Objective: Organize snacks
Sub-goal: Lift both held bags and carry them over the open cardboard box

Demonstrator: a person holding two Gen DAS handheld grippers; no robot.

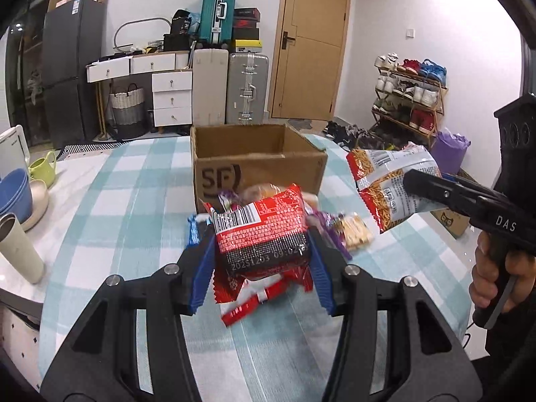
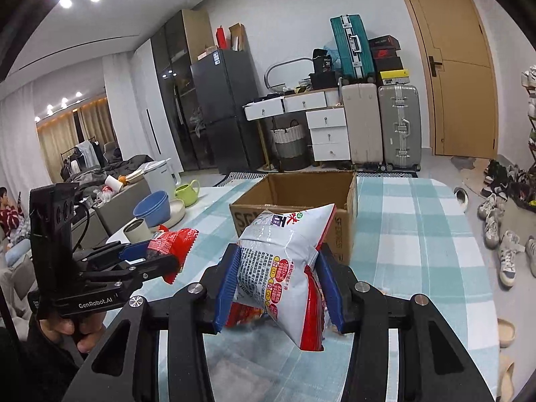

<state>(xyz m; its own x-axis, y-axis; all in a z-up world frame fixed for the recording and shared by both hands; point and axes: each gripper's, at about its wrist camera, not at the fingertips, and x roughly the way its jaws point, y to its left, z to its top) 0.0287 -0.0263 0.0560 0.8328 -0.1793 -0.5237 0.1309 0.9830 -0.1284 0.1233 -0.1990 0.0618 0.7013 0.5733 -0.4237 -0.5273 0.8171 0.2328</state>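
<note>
Both grippers are clamped on snacks in front of the open cardboard box [image 1: 258,164]: my left gripper [image 1: 263,258] has its blue pads [image 1: 204,268] pressed against a red packet [image 1: 264,234], lifted above the checked tablecloth [image 1: 110,201] just short of the box. My right gripper [image 2: 279,288] pinches a white-and-red bag [image 2: 284,268] off the cloth, near the box's right front corner. A few loose snacks [image 1: 348,231] lie on the cloth against the box's front wall.
</note>
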